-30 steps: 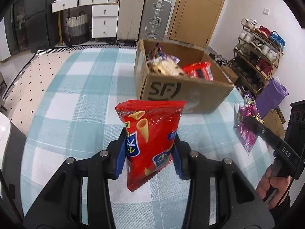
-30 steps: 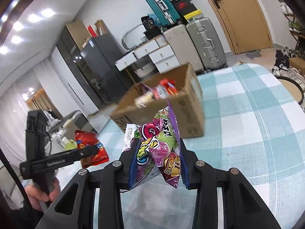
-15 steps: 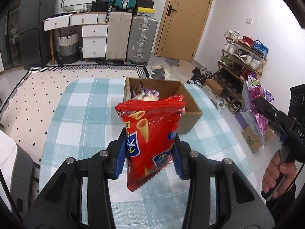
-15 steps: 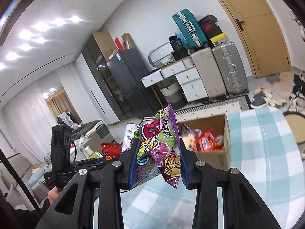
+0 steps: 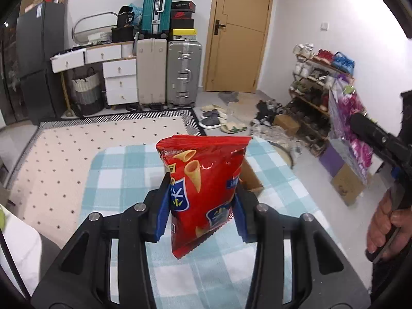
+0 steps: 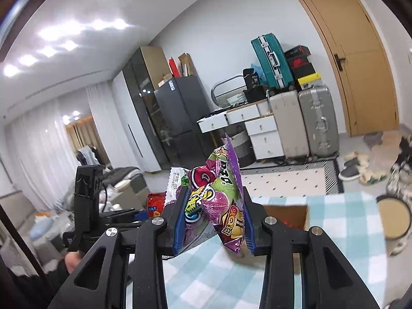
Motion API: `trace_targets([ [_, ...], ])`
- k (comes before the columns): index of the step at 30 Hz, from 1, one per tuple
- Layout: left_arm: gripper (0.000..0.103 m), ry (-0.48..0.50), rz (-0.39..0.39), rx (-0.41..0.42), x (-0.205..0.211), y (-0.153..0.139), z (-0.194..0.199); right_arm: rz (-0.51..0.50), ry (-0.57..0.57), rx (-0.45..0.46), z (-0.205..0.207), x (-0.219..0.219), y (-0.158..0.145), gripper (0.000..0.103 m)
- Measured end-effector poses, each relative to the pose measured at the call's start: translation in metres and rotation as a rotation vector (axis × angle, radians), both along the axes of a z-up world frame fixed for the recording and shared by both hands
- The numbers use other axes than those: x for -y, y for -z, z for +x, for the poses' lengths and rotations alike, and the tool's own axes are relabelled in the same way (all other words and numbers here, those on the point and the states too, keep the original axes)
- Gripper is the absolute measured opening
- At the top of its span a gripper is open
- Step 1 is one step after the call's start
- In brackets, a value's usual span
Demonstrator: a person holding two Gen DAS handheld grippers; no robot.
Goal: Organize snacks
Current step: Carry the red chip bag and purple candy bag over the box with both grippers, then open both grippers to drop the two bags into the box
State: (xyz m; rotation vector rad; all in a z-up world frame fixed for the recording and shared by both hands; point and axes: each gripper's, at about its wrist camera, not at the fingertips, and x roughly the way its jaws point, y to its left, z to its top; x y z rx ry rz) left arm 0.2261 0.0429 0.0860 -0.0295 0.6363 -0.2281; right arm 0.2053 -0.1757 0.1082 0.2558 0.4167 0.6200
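Both grippers have risen since a second ago: the cardboard box (image 6: 288, 215), then large and close, now sits small and far below, mostly hidden behind the bags. The left gripper (image 5: 202, 203) is clamped on a glossy red corn-snack bag (image 5: 203, 188), held upright above the teal checked tablecloth (image 5: 123, 170). The right gripper (image 6: 213, 221) pinches a crinkled purple candy bag (image 6: 221, 200) with shiny foil print. Only the right view shows the box's open top; only the left view shows the shoe rack (image 5: 316, 82) and the person's right hand (image 5: 386, 221).
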Motion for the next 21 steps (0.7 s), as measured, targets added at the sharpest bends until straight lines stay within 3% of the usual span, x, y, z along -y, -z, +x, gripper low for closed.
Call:
trace_targets([
  [9, 0.039, 0.016, 0.017, -0.098, 0.029, 0.021, 0.077, -0.067, 0.021, -0.060, 0.065, -0.008, 0.016, 0.037],
  [21, 0.039, 0.048, 0.028, -0.224, 0.056, 0.100, 0.185, -0.211, 0.027, -0.210, 0.179, -0.027, 0.101, 0.037],
])
